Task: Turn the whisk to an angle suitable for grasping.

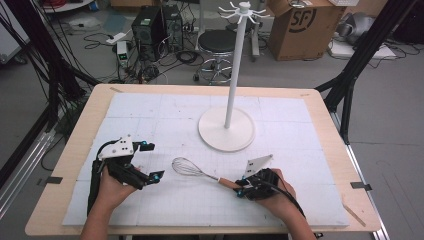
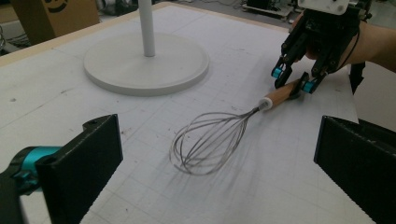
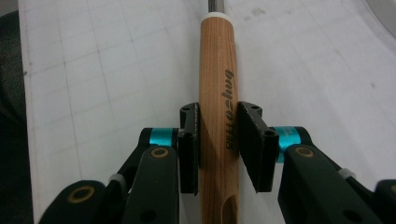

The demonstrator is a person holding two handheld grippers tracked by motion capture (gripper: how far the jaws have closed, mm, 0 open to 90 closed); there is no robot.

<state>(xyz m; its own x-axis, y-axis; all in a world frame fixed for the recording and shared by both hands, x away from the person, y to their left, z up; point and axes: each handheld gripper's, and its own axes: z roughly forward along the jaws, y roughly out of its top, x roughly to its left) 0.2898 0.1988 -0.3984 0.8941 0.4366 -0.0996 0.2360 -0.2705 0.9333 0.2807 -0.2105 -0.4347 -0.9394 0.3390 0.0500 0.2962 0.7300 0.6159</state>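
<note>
One claw (image 3: 218,140) around whisk handle (image 3: 218,84)

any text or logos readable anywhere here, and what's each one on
"SF": black logo on the cardboard box on the floor beyond the table.
Dark script printed along the whisk's wooden handle, seen in the right gripper view between the right gripper fingers: stylised and partly covered, not reliably readable.

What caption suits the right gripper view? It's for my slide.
Right claw closed on the whisk's wooden handle above the gridded mat.
</note>
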